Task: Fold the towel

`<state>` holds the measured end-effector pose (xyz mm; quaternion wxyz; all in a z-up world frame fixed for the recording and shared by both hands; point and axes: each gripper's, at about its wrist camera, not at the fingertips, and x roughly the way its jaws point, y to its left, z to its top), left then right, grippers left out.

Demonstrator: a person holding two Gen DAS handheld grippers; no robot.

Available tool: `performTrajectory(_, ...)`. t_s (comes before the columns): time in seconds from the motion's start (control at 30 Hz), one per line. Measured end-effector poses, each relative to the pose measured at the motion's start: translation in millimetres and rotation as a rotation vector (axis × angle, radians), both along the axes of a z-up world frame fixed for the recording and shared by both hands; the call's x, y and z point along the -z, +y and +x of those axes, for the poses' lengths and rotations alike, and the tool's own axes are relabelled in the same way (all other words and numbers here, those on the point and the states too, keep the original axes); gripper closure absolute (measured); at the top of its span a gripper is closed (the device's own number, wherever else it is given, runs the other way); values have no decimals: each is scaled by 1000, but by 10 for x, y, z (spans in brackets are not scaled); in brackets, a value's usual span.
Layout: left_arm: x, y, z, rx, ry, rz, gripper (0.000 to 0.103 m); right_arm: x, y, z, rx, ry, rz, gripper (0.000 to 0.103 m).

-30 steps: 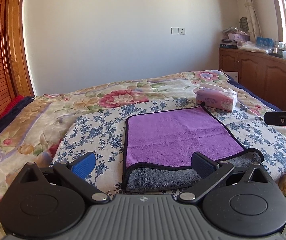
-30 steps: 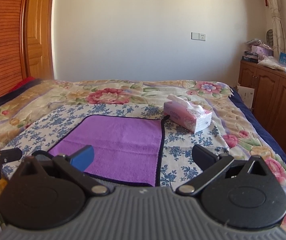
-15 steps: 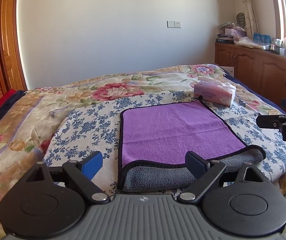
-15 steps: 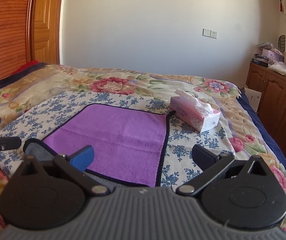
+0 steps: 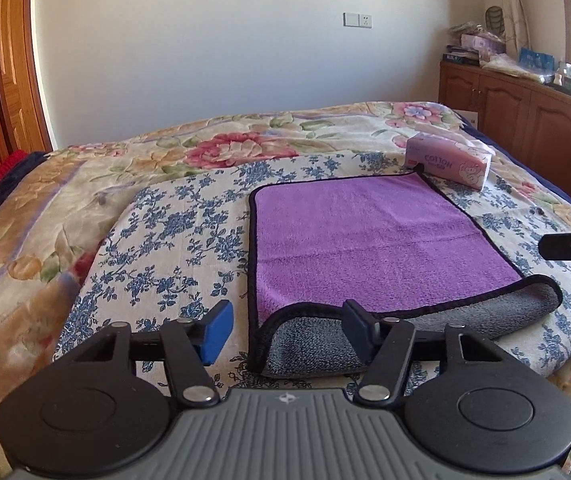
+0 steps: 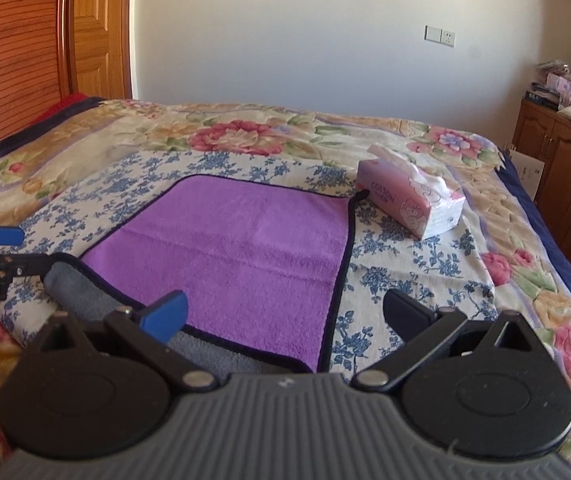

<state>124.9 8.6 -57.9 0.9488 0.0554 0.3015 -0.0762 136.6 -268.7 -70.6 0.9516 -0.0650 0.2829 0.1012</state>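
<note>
A purple towel [image 5: 369,236] with a grey underside and black trim lies folded on the blue-flowered cloth [image 5: 173,232] on the bed; its grey folded edge faces me. It also shows in the right wrist view [image 6: 237,256]. My left gripper [image 5: 287,330] is open and empty, just above the towel's near left corner. My right gripper [image 6: 285,314] is open and empty, above the towel's near right corner. Each gripper's fingers show at the edge of the other's view.
A pink tissue box [image 5: 449,162] sits at the towel's far right corner, also in the right wrist view [image 6: 409,204]. Wooden cabinets [image 5: 525,120] with clutter stand to the right of the bed. A wooden door [image 6: 93,28] is at the left.
Both grippers have moved forward and lower towards the towel's near edge. Both stay open. The towel has not moved.
</note>
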Motion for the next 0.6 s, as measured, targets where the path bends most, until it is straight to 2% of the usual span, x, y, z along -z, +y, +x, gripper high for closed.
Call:
performTrajectory(0.33,88,97,168,-18,41,-25,49,137,-50,86,-22,116,7,1)
performTrajectory(0.43,108,112,202,-17,53,-34,53,184,-84,125,-15,158,15,15)
performTrajectory(0.6,132,143,231,-19,78,-65,59,243,-124,154,-2,200,32,18)
